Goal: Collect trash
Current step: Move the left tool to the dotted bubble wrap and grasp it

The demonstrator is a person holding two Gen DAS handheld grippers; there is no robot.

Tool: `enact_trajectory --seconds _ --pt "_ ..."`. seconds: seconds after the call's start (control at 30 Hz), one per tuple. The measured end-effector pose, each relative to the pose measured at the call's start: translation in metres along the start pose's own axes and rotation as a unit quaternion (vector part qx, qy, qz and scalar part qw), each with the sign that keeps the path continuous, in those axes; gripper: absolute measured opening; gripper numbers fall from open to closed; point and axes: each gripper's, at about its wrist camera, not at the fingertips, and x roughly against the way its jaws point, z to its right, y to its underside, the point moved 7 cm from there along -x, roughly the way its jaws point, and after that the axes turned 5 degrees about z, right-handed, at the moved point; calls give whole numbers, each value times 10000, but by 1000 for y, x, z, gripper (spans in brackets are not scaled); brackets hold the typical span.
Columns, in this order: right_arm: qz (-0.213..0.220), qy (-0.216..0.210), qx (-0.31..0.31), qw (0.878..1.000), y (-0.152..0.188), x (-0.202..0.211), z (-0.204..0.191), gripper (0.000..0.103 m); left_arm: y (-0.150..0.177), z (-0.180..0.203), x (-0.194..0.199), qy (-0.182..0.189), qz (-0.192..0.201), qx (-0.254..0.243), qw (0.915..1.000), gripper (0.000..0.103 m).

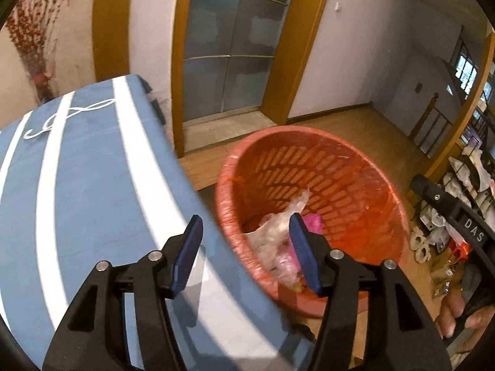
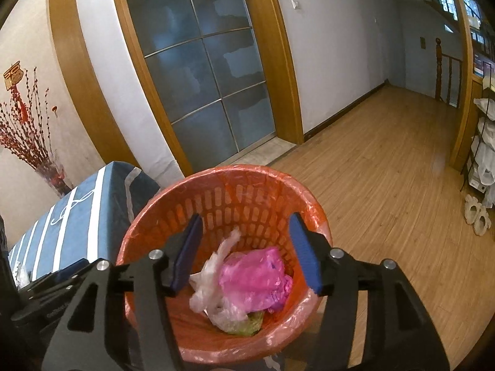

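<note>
Both grippers (image 1: 246, 249) (image 2: 246, 249) spread empty, pink bag (image 2: 253, 275) binned below right gripper

Striped blue cloth (image 1: 92, 185), glass door (image 2: 198, 71)

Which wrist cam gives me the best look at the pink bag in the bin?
The right wrist view. It looks straight down into the orange bin, with the pink bag showing whole between the open tool's fingers. In the left wrist view, only a sliver of it peeks past a finger.
</note>
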Motion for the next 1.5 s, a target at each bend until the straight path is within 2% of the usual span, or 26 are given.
enact_trajectory --seconds 0.13,0.27,0.5,0.6,0.7,0.77,0.9,1.0,1.1,1.3,1.5 --pt "-27 -64 99 9999 3 5 -11 60 6 -22 12 -182 38 74 9998 65" --pt "5 -142 258 9996 4 13 -26 66 10 -44 24 -392 82 161 9991 69" --pt "85 -224 555 9982 6 27 -55 79 13 -83 52 -741 269 426 9960 69" --pt "84 -292 707 9970 9 32 -71 79 14 -101 66 -923 384 537 9935 69" --pt "55 -401 840 9956 12 36 -86 79 15 -126 85 -1269 517 601 9887 69" --pt "34 -476 917 9946 14 37 -97 79 16 -150 102 -1569 632 704 9831 69" --pt "-35 -724 1062 9917 23 41 -125 79 19 -203 135 -2227 827 965 9666 69" --pt "-100 -896 1165 9891 29 43 -144 79 25 -248 154 -2701 821 1238 9513 69" --pt "-152 -1081 1309 9854 39 46 -167 79 29 -277 159 -2945 705 1429 9423 68" --pt "-315 -1353 1579 9776 55 49 -202 79 37 -303 145 -2957 411 1684 9394 54" --pt "-447 -1545 1753 9713 67 50 -225 79 44 -309 137 -2933 262 1738 9397 41"
